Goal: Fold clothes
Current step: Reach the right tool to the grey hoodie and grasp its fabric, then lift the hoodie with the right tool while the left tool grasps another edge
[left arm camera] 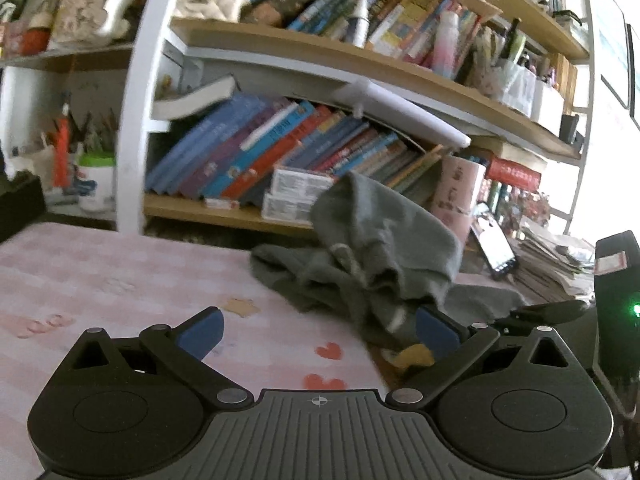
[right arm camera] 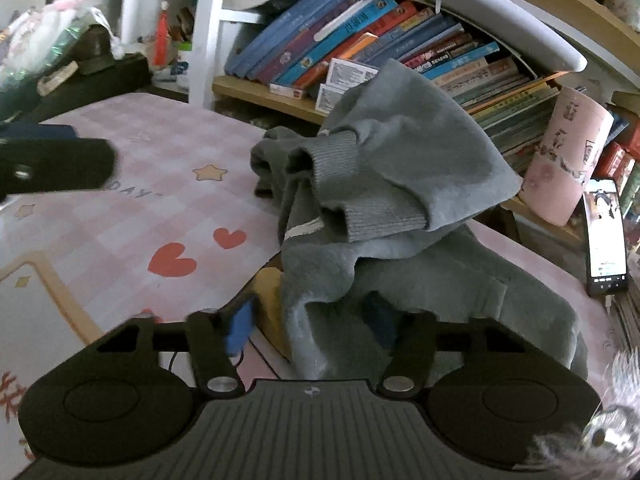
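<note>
A grey sweatshirt [right arm camera: 400, 184] lies crumpled on a pink checked cloth [right arm camera: 132, 208] printed with red hearts and yellow stars; in the right wrist view it fills the middle of the picture and runs down toward 5 o'clock, with 2 ribbed cuffs [right arm camera: 376, 216] facing the camera and a bulged part standing up toward 12 o'clock; in the left wrist view the same heap sits from the centre toward 3 o'clock.

The right gripper [right arm camera: 312, 328] has its 2 fingers on either side of a fold of the sweatshirt's near hem; the blue pad of the left finger [right arm camera: 239, 330] is blurred and stands clear of the cloth, the other pad is half hidden in the fabric; the jaws are partly drawn in, and no firm pinch shows.

The left gripper [left arm camera: 318, 334] has its jaws spread wide over the pink cloth; nothing lies between them; its right blue pad [left arm camera: 434, 330] sits just beside the edge of the sweatshirt, while the left one is over bare cloth.

Behind the sweatshirt, at 12 o'clock, a shelf of leaning books [right arm camera: 360, 40] runs across; a pink tube [right arm camera: 568, 152] stands at 2 o'clock in the right wrist view, with a lit phone [right arm camera: 604, 236] propped at 3 o'clock; a pot of pens [left arm camera: 96, 176] stands at 9 o'clock in the left wrist view.
</note>
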The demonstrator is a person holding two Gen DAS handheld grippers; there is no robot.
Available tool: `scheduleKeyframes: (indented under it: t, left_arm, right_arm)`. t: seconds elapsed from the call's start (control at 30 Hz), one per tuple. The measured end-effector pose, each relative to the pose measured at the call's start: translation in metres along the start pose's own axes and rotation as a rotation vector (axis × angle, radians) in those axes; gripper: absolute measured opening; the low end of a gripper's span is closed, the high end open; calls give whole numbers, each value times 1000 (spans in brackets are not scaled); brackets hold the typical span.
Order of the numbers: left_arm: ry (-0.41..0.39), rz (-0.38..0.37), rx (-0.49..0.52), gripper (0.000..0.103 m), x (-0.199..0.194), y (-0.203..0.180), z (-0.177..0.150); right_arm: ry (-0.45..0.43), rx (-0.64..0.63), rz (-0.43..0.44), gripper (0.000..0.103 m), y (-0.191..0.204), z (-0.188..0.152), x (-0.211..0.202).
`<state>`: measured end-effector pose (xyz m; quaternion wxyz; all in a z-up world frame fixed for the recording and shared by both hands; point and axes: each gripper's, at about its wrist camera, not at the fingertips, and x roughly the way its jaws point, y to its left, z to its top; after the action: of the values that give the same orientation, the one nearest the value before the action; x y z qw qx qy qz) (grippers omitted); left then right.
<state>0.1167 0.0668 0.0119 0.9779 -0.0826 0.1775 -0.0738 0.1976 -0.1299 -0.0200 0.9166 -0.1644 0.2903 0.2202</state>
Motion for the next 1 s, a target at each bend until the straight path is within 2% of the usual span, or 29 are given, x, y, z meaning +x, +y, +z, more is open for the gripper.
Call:
scheduleKeyframes:
  t: [0.03, 0.1, 0.17, 0.2, 0.3, 0.37, 0.47, 0.6, 0.73, 0.8, 0.87, 0.97, 1.0]
  left_arm:
    - [-3, 5, -5, 103, -2, 6, 0]
    - [-12, 12, -19, 103, -7, 19, -1]
    - [-31, 16, -38, 103, -14, 32, -2]
    - [-42, 18, -48, 103, -17, 38, -3]
    - [-84, 25, -115, 103, -26, 61, -5]
    - [-120, 45, -210, 103, -32, 77, -2]
    - [-201, 65, -345, 103, -47, 100, -1]
    - [-284, 139, -427, 102, -59, 114, -2]
    - [-392, 190, -462, 102, -75, 121, -1]
    - [-427, 198, -475, 102, -79, 123, -2]
    - [-432, 185, -492, 102, -80, 125, -2]
    - [-404, 163, -488, 102, -75, 123, -1]
    - [-396, 158, -479, 102, -73, 121, -2]
  right_arm:
    - [5, 3, -10, 45, -1, 1, 1]
    - [15, 9, -31, 32, -2, 4, 4]
    - [18, 37, -30, 24, -7, 6, 3]
    - [20, 64, -18, 14, -10, 8, 1]
    - [38, 108, 62, 14, -4, 17, -8]
    - [47, 100, 108, 14, 8, 25, -13]
    - [25, 159, 243, 13, 23, 46, -21]
    - [-139, 222, 376, 13, 41, 90, -50]
    - [-427, 338, 384, 13, 22, 117, -106]
    - [-511, 405, 373, 13, 4, 106, -134]
    - [-532, 430, 326, 13, -8, 82, -154]
    - [-399, 450, 258, 13, -22, 31, -156]
    - [-320, 458, 240, 13, -22, 10, -150]
